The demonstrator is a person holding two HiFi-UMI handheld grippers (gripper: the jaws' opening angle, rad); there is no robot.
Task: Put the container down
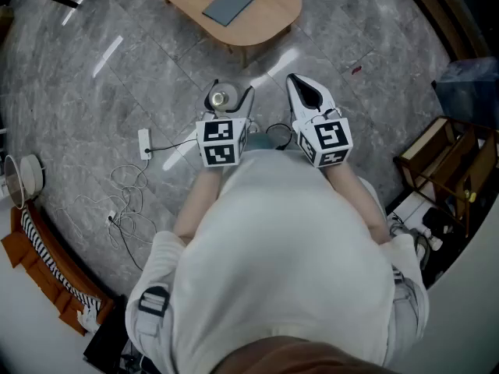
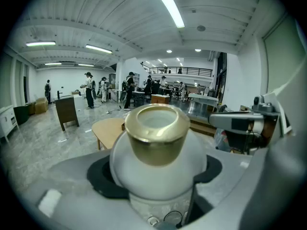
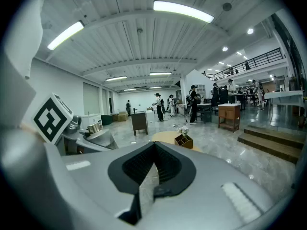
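Container (image 2: 156, 147), white-bodied with a gold neck, sits clamped between the wide-spread jaws of the left gripper (image 1: 231, 100), held above the grey marble floor (image 1: 70, 107) (cables (image 1: 117, 218) trail across it). The right gripper (image 3: 153, 147) is closed on nothing. A wooden table (image 1: 269, 6) stands ahead in the open hall.

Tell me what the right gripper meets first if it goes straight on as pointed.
The right gripper would probably meet the low wooden table, by the brown box on it; nothing nearer shows, though depth is unclear.

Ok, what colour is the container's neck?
The container's neck is gold; clearest in the left gripper view.
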